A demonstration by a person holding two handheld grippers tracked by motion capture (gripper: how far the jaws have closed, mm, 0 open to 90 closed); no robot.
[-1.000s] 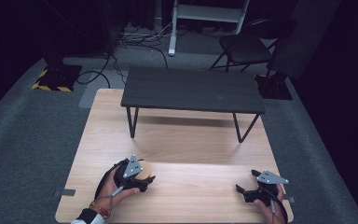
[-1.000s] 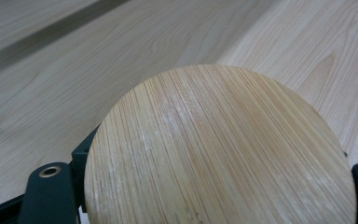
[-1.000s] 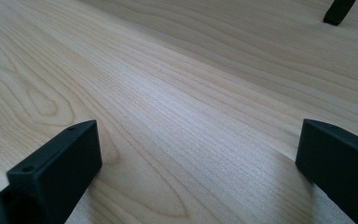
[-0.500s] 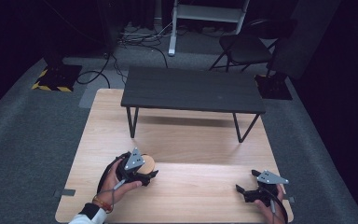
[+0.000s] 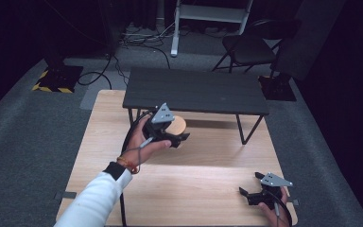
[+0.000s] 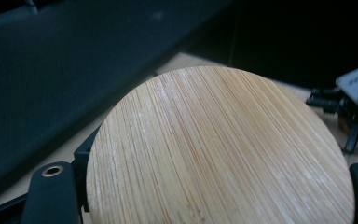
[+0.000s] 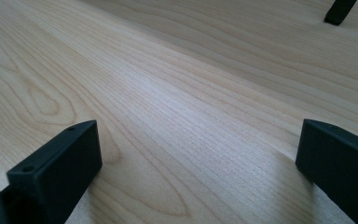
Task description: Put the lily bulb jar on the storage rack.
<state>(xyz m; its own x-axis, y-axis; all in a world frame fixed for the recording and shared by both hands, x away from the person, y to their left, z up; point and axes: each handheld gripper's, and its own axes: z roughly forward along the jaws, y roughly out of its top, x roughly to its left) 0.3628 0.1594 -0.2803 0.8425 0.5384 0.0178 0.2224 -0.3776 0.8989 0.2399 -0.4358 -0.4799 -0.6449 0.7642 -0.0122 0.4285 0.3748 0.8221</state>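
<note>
A round, flat disc of light wood [image 5: 179,124] is held off the tabletop, my left gripper [image 5: 181,138] shut on its edges, just in front of the small black bench [image 5: 194,90]. In the left gripper view the disc [image 6: 214,144] lies across both jaws, its grain running away from the camera. My right gripper [image 5: 246,193] rests on the light wooden table [image 5: 203,189] near the front right corner. Its jaws stand wide open in the right gripper view [image 7: 196,154], with bare wood between them.
The black bench stands on thin legs at the back of the table, one foot [image 7: 338,11] showing far off. Grey carpet [image 5: 28,142] surrounds the table. A chair [image 5: 253,47] and cables lie behind. The other gripper [image 6: 354,102] shows at the right of the left gripper view.
My left gripper has risen from the table's front left and moved forward and right toward the bench, carrying the wooden disc. The right gripper has stayed put.
</note>
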